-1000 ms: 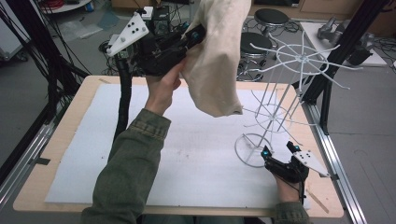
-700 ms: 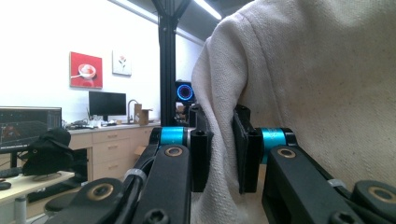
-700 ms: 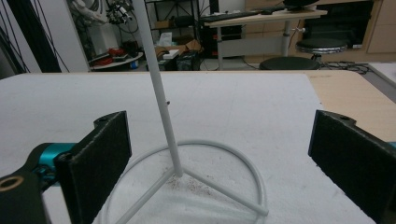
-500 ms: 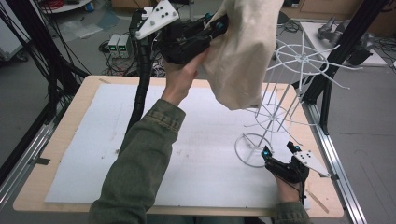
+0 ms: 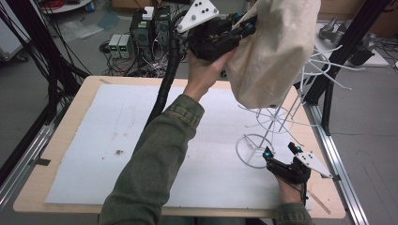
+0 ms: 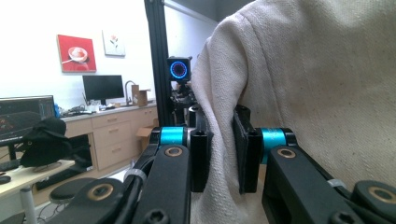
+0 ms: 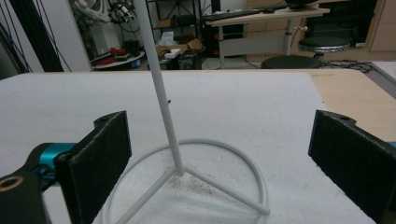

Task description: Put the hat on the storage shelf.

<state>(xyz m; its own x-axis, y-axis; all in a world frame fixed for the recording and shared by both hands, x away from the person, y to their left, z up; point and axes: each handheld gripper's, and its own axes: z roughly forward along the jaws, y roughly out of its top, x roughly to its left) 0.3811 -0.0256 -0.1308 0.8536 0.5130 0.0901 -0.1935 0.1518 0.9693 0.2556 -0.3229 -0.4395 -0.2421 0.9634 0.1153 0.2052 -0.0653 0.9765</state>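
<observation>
Cloth hangs above the wire rack, clamped in our left gripper. Our right gripper waits with jaws apart at the rack's base. Next, we judge, comes draping it over the prongs.

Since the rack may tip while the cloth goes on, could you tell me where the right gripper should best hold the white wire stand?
Probably low on the upright pole of the wire stand, just above its ring base: the open right gripper already straddles it.
</observation>
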